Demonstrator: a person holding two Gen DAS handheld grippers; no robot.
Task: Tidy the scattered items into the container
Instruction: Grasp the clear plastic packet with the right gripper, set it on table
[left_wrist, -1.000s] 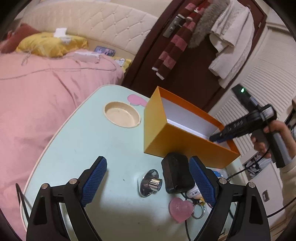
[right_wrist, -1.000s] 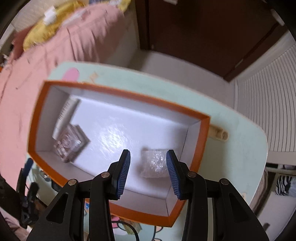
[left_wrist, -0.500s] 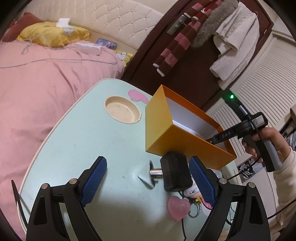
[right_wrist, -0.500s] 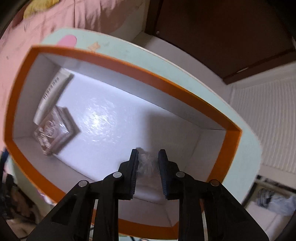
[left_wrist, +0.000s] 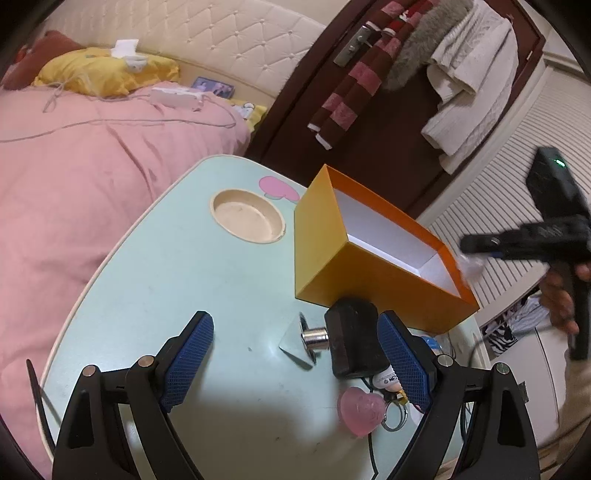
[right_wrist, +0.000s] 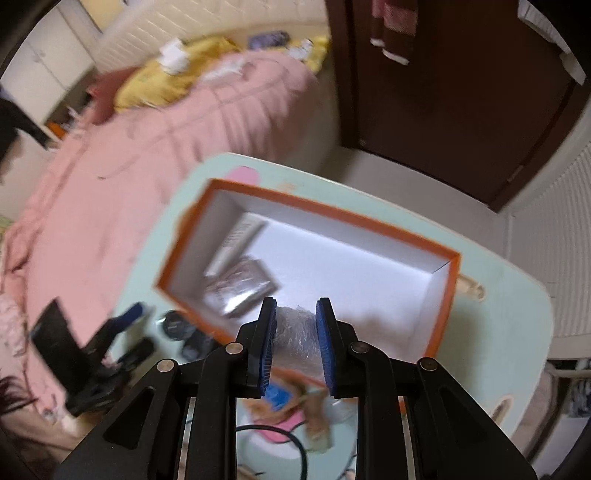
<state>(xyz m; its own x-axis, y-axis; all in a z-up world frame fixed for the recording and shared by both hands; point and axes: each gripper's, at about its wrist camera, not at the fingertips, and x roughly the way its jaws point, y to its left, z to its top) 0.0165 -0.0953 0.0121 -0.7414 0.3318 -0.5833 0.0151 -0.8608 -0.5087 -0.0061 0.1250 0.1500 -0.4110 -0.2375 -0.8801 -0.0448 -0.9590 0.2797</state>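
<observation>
Now the right gripper (right_wrist: 295, 341) has its jaws clamped on a crinkly clear packet (right_wrist: 295, 332) above the orange box (right_wrist: 443, 295); the left gripper (left_wrist: 295, 354) hangs with jaws spread over the counter (left_wrist: 166, 277), the box at two o'clock.

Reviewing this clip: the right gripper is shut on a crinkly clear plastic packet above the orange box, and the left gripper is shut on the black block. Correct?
Not quite. The left wrist view shows the left gripper open, the black block beside its right finger, ungripped. The rest holds: right gripper, plastic packet, orange box.
</observation>
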